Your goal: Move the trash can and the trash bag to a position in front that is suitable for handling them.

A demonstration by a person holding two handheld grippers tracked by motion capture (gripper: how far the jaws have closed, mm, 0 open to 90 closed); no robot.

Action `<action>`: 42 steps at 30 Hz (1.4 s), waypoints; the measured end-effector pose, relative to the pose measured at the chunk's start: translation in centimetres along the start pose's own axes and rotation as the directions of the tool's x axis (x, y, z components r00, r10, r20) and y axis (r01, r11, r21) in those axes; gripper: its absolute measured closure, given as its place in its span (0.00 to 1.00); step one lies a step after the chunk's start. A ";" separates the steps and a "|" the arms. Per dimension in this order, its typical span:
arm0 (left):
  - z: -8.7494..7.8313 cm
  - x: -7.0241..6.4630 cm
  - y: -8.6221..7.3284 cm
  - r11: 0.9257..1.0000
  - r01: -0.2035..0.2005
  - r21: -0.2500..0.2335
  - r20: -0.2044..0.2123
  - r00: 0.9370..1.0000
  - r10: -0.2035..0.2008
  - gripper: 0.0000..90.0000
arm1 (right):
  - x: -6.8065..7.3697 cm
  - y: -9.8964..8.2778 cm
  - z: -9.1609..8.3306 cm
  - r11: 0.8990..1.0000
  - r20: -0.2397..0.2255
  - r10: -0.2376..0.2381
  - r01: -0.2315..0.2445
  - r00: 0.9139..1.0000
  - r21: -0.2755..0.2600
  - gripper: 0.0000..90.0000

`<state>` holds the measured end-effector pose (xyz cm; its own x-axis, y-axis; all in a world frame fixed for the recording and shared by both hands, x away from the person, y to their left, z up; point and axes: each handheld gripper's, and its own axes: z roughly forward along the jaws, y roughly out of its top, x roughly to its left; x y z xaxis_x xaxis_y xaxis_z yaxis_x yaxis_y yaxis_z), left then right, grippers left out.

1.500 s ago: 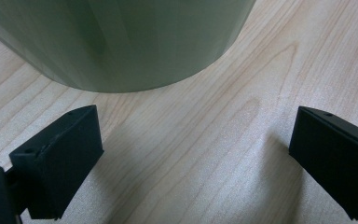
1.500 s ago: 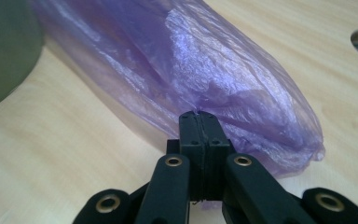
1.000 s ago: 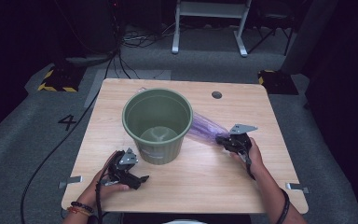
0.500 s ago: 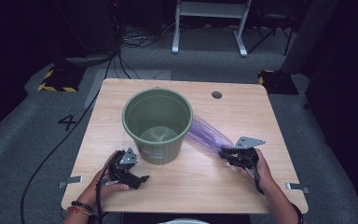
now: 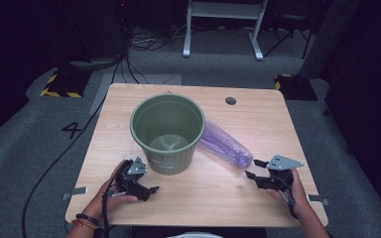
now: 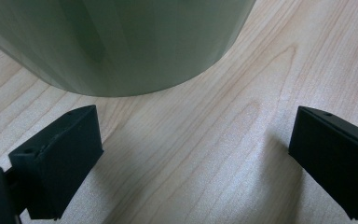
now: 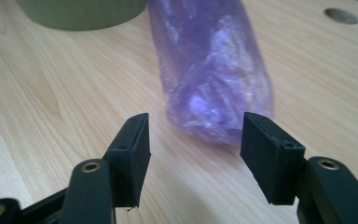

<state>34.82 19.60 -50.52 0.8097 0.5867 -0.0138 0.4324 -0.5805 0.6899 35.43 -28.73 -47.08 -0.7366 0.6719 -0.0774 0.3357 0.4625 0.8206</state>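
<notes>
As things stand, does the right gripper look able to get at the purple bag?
Probably yes: the right gripper stands open just short of the purple bag, whose near end lies on bare table with nothing between them.

A light wooden desk (image 5: 213,193) is seen on grey carpet, with a round cable hole (image 5: 230,100) near its far edge. A green bucket (image 5: 167,133) is stood upright on it (left of centre). A purple plastic bag (image 5: 225,145) is laid on the wood just beside the bucket, stretched toward the near right.
</notes>
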 end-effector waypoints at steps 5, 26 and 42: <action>0.0 0.0 0.0 1.000 0.002 -0.001 0.000 1.000 -0.002 0.02 | -1.1 0.6 -0.6 0.999 0.027 0.011 -0.010 1.000 -0.038 0.51; 0.8 0.3 0.8 1.000 -0.022 0.008 0.021 1.000 0.021 0.00 | -2.5 1.6 5.1 0.993 -0.101 -0.019 0.030 0.995 0.114 0.66; 2.1 0.9 2.2 0.999 -0.047 0.009 0.038 0.998 0.046 0.00 | -1.9 0.9 5.4 0.988 -0.149 0.004 0.019 0.989 0.154 0.91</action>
<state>37.34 17.63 -50.50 0.8434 0.5373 -0.0095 0.3977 -0.6121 0.6835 40.28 -26.46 -49.31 -0.8147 0.5798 0.0115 0.4078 0.5587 0.7222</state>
